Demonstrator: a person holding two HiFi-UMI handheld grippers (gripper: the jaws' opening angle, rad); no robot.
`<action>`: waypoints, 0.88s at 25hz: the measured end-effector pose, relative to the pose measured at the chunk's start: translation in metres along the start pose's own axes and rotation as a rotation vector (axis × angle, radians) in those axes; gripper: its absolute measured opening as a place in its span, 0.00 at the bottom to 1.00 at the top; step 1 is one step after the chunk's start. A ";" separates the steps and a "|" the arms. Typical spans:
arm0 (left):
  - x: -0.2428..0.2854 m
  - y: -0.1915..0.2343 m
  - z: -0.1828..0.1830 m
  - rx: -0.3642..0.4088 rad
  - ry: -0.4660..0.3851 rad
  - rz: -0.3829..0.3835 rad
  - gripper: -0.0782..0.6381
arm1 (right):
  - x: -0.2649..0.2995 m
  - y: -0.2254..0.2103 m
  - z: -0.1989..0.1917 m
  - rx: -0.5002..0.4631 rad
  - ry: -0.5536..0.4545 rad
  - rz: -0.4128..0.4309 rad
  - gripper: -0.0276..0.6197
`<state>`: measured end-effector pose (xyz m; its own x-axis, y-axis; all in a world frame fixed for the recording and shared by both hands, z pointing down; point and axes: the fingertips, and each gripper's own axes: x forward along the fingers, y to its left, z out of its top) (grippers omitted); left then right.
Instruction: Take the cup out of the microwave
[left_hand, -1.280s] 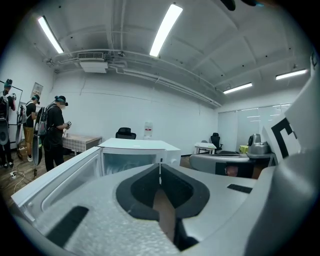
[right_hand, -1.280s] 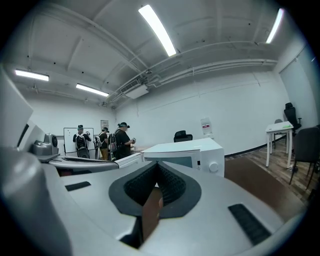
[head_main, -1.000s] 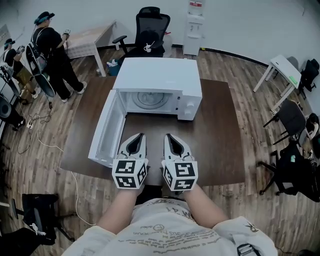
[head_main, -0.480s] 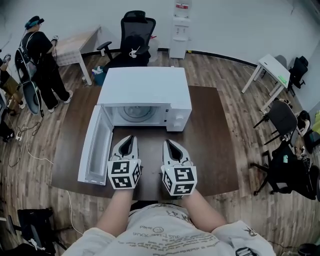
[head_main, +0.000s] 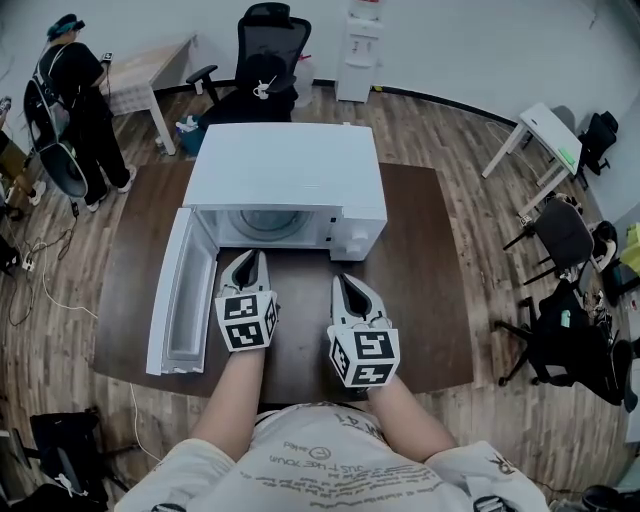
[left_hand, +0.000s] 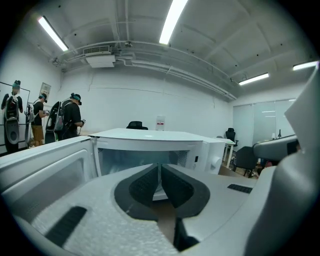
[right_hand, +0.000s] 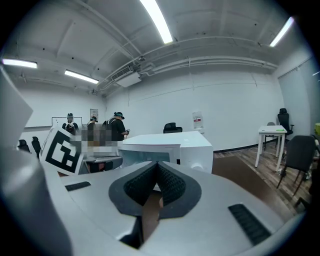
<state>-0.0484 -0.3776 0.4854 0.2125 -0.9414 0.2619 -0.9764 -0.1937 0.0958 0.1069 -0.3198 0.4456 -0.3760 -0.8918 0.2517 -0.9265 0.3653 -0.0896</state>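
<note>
One white microwave (head_main: 285, 165) stands on the dark brown bench (head_main: 430, 260), its single door (head_main: 180, 295) swung fully open to the left. The part of the cavity that shows holds a round glass turntable (head_main: 268, 222); the cup cannot be made out in any view. There are two grippers, each with one marker cube. The left gripper (head_main: 249, 257) has its tips just before the cavity mouth, jaws pressed together with nothing between them. The right gripper (head_main: 346, 283) sits nearer the person, below the microwave's control panel, its jaws likewise closed and empty. In its own view the left gripper (left_hand: 160, 180) points into the open cavity. The floor (head_main: 470, 130) is wood plank and the walls are white. One black office chair (head_main: 262, 60) stands behind the bench and two more chairs are at the right (head_main: 565, 235). There are two small tables, one white (head_main: 550, 135) and one pale wood (head_main: 140, 75). One water dispenser (head_main: 358, 50) stands against the wall and one person (head_main: 70, 100) at the far left.
</note>
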 end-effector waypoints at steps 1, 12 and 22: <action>0.006 0.003 -0.002 0.009 0.000 0.016 0.13 | 0.002 -0.002 -0.001 0.000 0.006 -0.001 0.06; 0.065 0.033 -0.034 0.042 0.077 0.072 0.21 | 0.020 -0.021 -0.018 -0.001 0.077 -0.026 0.06; 0.123 0.066 -0.062 0.097 0.134 0.073 0.25 | 0.040 -0.024 -0.033 -0.018 0.136 -0.033 0.06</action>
<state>-0.0844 -0.4892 0.5831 0.1375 -0.9101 0.3910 -0.9873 -0.1574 -0.0193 0.1147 -0.3558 0.4900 -0.3390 -0.8594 0.3827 -0.9376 0.3421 -0.0624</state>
